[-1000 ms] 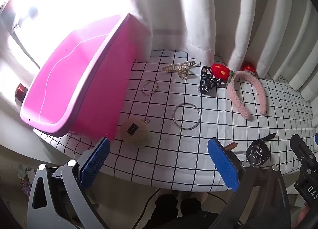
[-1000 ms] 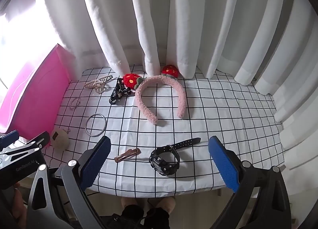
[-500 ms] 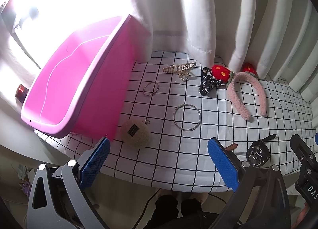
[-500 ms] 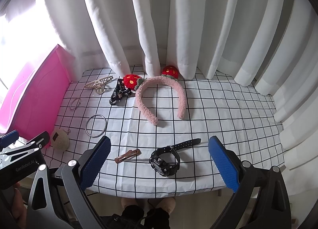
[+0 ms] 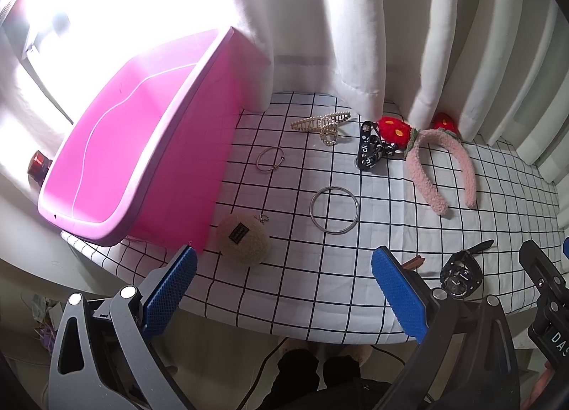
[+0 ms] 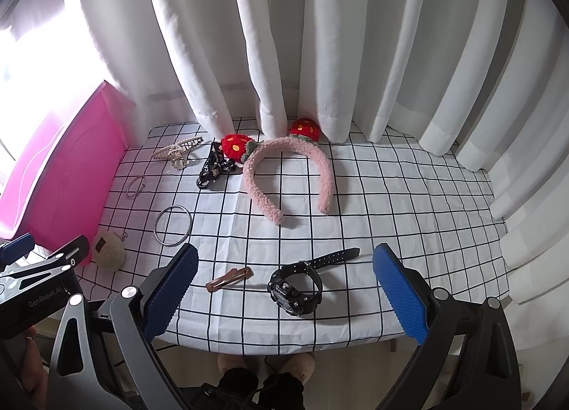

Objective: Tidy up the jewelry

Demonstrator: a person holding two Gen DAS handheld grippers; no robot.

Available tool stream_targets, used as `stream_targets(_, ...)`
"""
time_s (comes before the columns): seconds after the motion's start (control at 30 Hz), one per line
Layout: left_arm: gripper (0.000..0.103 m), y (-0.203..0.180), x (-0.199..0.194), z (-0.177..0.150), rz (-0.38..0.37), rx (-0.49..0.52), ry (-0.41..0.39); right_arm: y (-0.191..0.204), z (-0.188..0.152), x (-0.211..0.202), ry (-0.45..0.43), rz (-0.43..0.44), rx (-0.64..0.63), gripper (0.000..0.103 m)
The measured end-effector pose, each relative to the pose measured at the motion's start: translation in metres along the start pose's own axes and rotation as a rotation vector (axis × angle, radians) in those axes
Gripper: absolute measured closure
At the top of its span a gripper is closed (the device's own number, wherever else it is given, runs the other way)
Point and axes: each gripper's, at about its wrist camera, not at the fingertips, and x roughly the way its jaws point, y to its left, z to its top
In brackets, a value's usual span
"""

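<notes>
Over the near edge of the table, both grippers hang with their blue pads spread wide and nothing between them. Between the pads of the left gripper (image 5: 283, 289) lies bare checked cloth (image 5: 320, 278), with a beige pompom (image 5: 244, 240) just beyond its left pad, close against the wall of the pink bin (image 5: 149, 175). The right gripper (image 6: 284, 289) frames a black watch (image 6: 296, 289) with its strap stretched out toward the right, and a brown hair clip (image 6: 229, 279) just to the left of it; neither touches the pads.

Farther out from the pompom, a large silver bangle (image 5: 334, 209) lies flat on the cloth. Beyond that sits a thin small bracelet (image 5: 271, 158), nearer the bin. Along the back, by the hem of the white curtain (image 6: 320, 54), rest a pearl claw clip (image 5: 322, 124), a black lettered ribbon (image 5: 370, 148) and a pink fuzzy headband (image 6: 288, 175) with two red strawberry ornaments, its open ends pointing toward the near edge. The ribbon touches the headband's left ornament. All the jewelry lies on the cloth, outside the bin, which stands at the table's left end.
</notes>
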Motion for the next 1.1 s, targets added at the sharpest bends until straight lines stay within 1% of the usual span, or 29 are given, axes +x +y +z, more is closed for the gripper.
stream_targets(0.33,0.006,-0.001,-0.001,-0.001,-0.001,0.004,0.001,-0.001,0.001,-0.003,0.001,0.009,0.010,0.009)
stream_targets(0.67,0.006,-0.011,-0.001,-0.008,-0.015,0.019,0.012,-0.014,-0.009,-0.002,0.004,0.007,0.030,0.009)
stream_targets(0.77,0.006,-0.017,0.007,-0.013,-0.060,0.020,0.039,-0.022,-0.016,0.001,0.018,0.003,0.038,0.009)
stream_targets(0.97,0.006,-0.036,0.028,-0.028,-0.074,0.057,0.091,-0.047,-0.037,0.019,0.071,0.011,0.078,0.009)
stream_targets(1.1,0.006,-0.053,0.038,-0.040,-0.085,0.099,0.090,-0.063,-0.049,0.037,0.106,0.019,0.089,0.009)
